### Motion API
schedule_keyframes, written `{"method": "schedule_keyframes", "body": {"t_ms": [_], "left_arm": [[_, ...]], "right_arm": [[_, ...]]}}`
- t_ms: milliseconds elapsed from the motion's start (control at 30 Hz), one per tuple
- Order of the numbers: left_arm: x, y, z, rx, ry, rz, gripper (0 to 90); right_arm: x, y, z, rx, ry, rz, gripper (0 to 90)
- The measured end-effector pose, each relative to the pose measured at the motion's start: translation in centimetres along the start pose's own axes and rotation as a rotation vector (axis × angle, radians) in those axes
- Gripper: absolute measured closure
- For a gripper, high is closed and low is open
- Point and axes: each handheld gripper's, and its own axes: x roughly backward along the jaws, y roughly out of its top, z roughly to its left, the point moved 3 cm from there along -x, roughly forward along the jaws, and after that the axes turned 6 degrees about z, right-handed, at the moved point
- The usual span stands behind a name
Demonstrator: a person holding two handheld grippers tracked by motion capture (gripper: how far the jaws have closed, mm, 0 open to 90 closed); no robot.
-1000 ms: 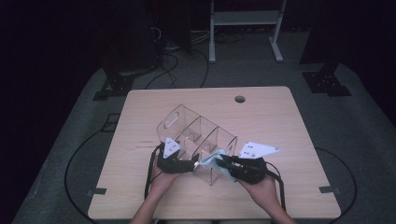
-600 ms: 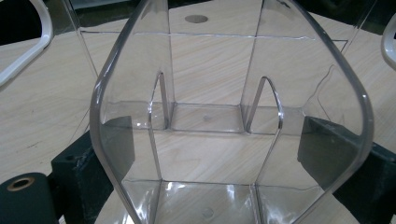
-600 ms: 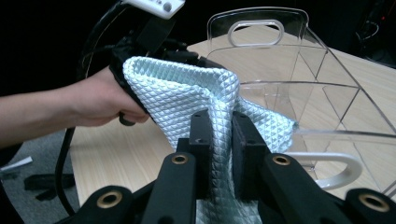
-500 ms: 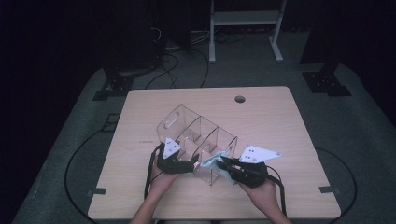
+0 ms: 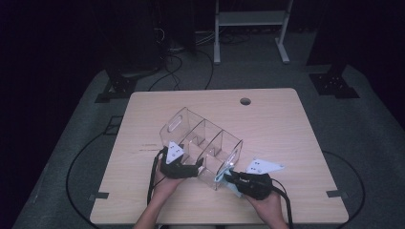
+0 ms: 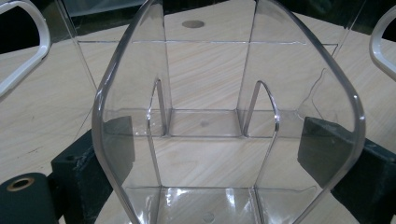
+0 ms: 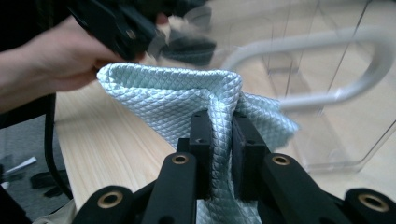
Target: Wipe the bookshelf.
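A clear plastic organizer (image 5: 203, 140) with several compartments and a handle cut-out stands slanted at the middle of the wooden table (image 5: 277, 129). My left gripper (image 5: 180, 166) is at its near left end. In the left gripper view the two black jaws of my left gripper (image 6: 215, 140) clasp the organizer (image 6: 205, 93) across its width. My right gripper (image 5: 237, 181) is at the organizer's near right corner, shut on a pale blue-green quilted cloth (image 5: 223, 179). The right gripper view has my right gripper (image 7: 219, 121) pinching a fold of that cloth (image 7: 159, 91) beside the organizer's wall (image 7: 336, 116).
The table has a round cable hole (image 5: 245, 101) near its far edge. Farther off in the right gripper view are the person's other hand (image 7: 46, 65) and the left gripper (image 7: 116, 23). Around the table, cables trail over dark floor, and a white metal frame (image 5: 250, 19) stands behind it.
My right gripper has come down with the cloth toward the tabletop at the organizer's near right corner. The left gripper and the organizer have stayed where they were.
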Motion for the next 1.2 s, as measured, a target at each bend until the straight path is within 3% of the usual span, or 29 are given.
{"method": "schedule_keyframes", "body": {"t_ms": [233,400,533,767,1200], "left_arm": [[0.2,0.0,-0.2,-0.002,0.003,0.009,7.3],[0.2,0.0,-0.7,0.006,0.000,0.014,6.8],[0.2,0.0,-1.1,0.004,-0.004,0.014,5.9],[0.4,0.2,-1.8,-0.003,-0.033,-0.006,4.8],[0.7,0.3,-3.2,-0.037,-0.064,-0.018,4.8]], "right_arm": [[-0.5,0.1,-0.2,-0.038,0.025,-0.011,80.1],[-0.2,-0.1,-1.0,-0.077,0.037,-0.028,80.1],[0.1,-0.3,-1.5,-0.073,0.019,-0.032,80.1],[1.0,-0.6,-3.2,-0.120,-0.009,-0.050,80.1],[2.0,-1.0,-5.0,-0.172,-0.054,-0.067,80.1]]}}
